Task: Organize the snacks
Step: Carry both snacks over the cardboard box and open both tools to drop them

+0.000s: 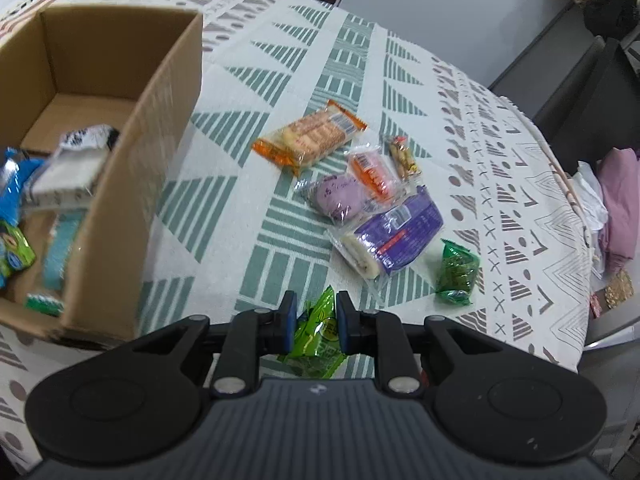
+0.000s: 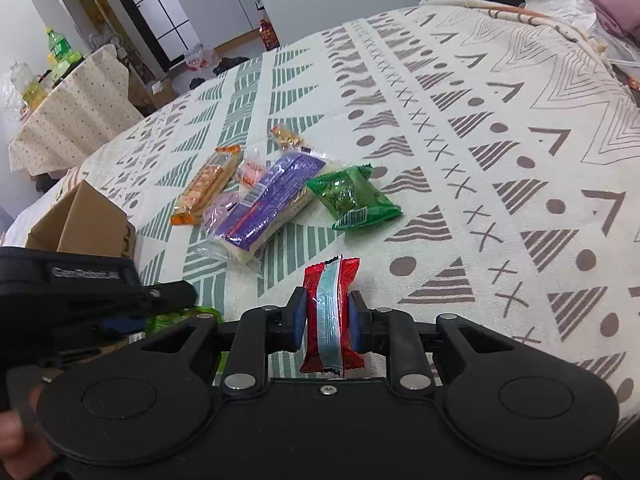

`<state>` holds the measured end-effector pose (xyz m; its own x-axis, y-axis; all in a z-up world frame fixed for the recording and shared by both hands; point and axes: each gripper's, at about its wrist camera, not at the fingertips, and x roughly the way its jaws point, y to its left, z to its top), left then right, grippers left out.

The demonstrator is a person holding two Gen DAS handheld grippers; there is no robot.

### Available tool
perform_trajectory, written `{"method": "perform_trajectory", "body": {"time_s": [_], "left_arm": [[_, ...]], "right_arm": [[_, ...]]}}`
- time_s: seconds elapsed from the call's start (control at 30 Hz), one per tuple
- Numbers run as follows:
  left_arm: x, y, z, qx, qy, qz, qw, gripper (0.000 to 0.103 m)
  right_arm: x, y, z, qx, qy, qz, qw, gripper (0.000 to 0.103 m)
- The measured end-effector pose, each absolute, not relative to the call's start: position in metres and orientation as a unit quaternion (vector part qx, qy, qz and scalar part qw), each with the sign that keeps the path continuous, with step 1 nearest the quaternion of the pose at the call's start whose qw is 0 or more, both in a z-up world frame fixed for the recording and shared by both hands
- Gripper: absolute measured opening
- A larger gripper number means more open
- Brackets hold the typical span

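Patterned tablecloth (image 2: 460, 128), cream with green and grey triangles, covers the whole work surface. Wide bare cloth to my right and ahead; the table edge falls away far right in the left wrist view.

Cardboard box (image 1: 120, 128), open top, stands at my left, its near corner just beside my left gripper. Inside: blue, green and white packets, blurred, with bare floor at the back.

Snack pile mid-table, well clear of the box: purple-wrapped roll cake (image 1: 394, 236) largest, lying partly on a lilac bun packet (image 1: 340, 196); orange cracker pack (image 1: 310, 138) behind; a small orange-pink packet (image 1: 370, 172) and a thin candy packet (image 1: 404, 156) beside them. Dark green packet (image 2: 352, 198) lies alone at the pile's right edge, touching nothing I can see.

My left gripper (image 1: 316, 326): pads clamped on a bright green packet (image 1: 316, 332), crinkled, low over the cloth.

My right gripper (image 2: 328, 318): pads pinched on a red packet (image 2: 330, 316) with a pale blue centre stripe, held upright.
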<state>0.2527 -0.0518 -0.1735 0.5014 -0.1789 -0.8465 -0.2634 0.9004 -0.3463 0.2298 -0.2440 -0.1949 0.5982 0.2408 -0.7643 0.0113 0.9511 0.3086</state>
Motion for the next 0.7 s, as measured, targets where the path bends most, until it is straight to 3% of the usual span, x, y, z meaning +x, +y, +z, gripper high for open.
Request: {"method": "perform_trajectory", "body": {"time_s": [0.7], "left_arm": [[0.233,0.013,-0.113,-0.296,0.404,0.015,0.865,0.019]], "right_arm": [[0.216,-0.2,-0.138,0.125,0.397,0.077,0.906,0.021]]}}
